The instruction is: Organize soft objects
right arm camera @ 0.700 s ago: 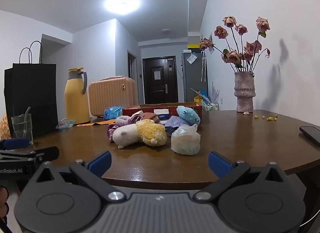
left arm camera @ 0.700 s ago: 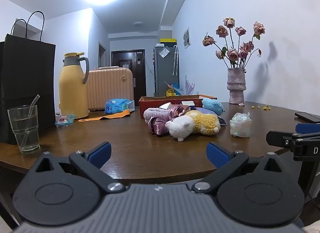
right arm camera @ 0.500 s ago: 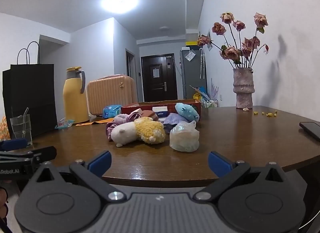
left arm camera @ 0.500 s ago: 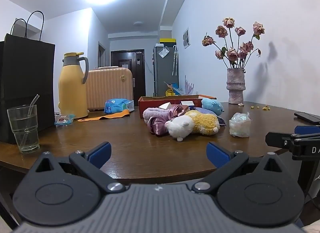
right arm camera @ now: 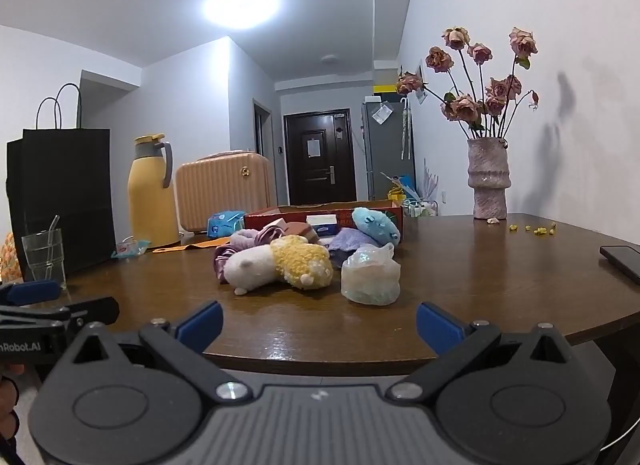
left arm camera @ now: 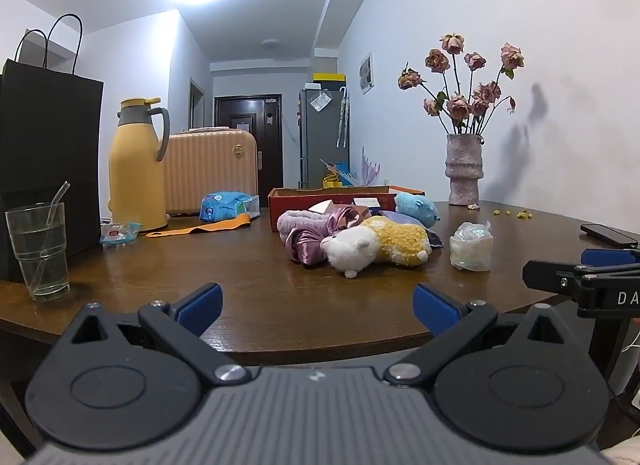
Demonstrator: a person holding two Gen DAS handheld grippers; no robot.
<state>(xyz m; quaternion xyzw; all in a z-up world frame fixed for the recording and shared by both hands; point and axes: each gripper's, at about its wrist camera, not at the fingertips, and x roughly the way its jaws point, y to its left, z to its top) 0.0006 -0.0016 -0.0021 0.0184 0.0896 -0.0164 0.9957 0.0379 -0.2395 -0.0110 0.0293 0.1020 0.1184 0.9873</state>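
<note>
1. A dark brown wooden table is seen across both views, with everything else set upon it.
2. A black paper bag is stood at the far left, and a yellow thermos jug and a ribbed peach case are placed beyond it.
3. A red cardboard box is set at the middle of the table; small packets are seen inside (their nature cannot be told).
4. A grey vase of dried roses is stood toward the far right, by the wall.
5. The left gripper is held low at the near edge, its blue-padded fingers spread wide with nothing between them; the right gripper is held likewise, fingers apart and empty.
6. The soft pile is gathered just in front of the box: a white-and-yellow plush toy is laid on its side, touching a purple satin scrunchie and a lilac fuzzy band at its left.
7. A blue plush toy is leaned against the box's right end, above a purple cloth.
8. A clear bagged bundle is set just right of the yellow plush.
9. A drinking glass with a straw is stood near the bag.
10. A dark phone is laid at the right edge.
</note>
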